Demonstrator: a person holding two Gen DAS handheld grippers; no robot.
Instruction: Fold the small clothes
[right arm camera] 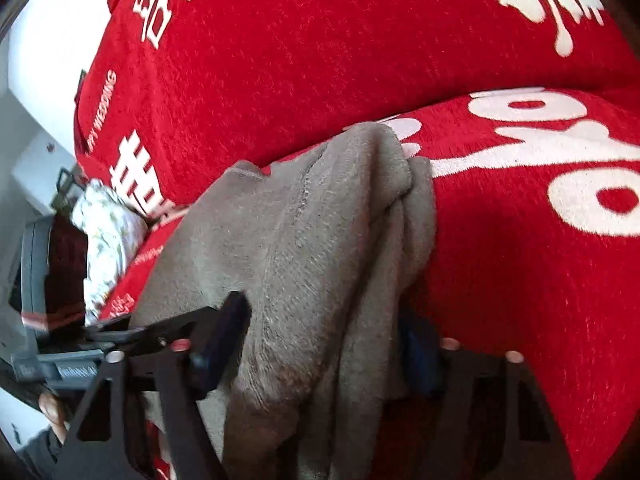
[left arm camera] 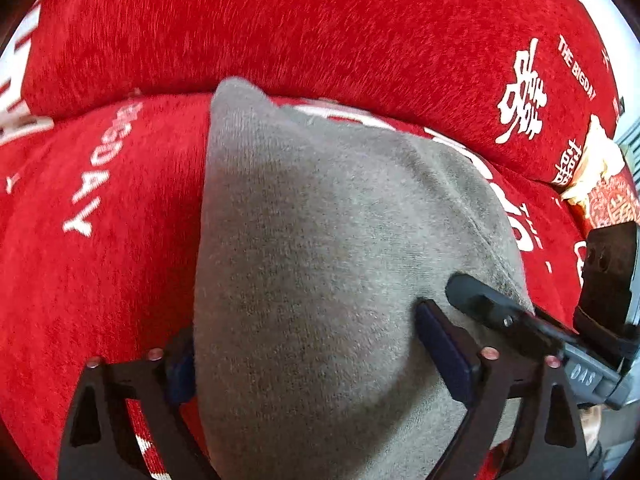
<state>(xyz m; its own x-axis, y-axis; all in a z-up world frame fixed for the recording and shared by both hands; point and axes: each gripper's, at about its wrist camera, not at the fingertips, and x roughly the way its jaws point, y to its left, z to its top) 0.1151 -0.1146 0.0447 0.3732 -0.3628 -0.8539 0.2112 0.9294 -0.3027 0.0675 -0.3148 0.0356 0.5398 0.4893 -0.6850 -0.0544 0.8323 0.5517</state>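
Observation:
A grey fleece garment (left arm camera: 320, 240) lies on a red cover with white lettering (left arm camera: 100, 260). My left gripper (left arm camera: 304, 328) stands wide over its near end. The cloth lies smooth between the two blue pads (left arm camera: 444, 352) and is not squeezed. In the right wrist view the same garment (right arm camera: 304, 240) is bunched into folds. My right gripper (right arm camera: 324, 308) has both pads against the bunch; the right pad is half hidden behind cloth. A black finger of the right gripper (left arm camera: 480, 304) rests on the garment's right edge in the left wrist view.
A red back cushion (left arm camera: 320, 32) rises just behind the garment. A cream patterned cloth (right arm camera: 108, 232) lies at the cover's end, beside the left gripper's body (right arm camera: 56, 280). A person's hand (right arm camera: 52, 412) shows at the lower left. A white wall (right arm camera: 48, 60) stands beyond.

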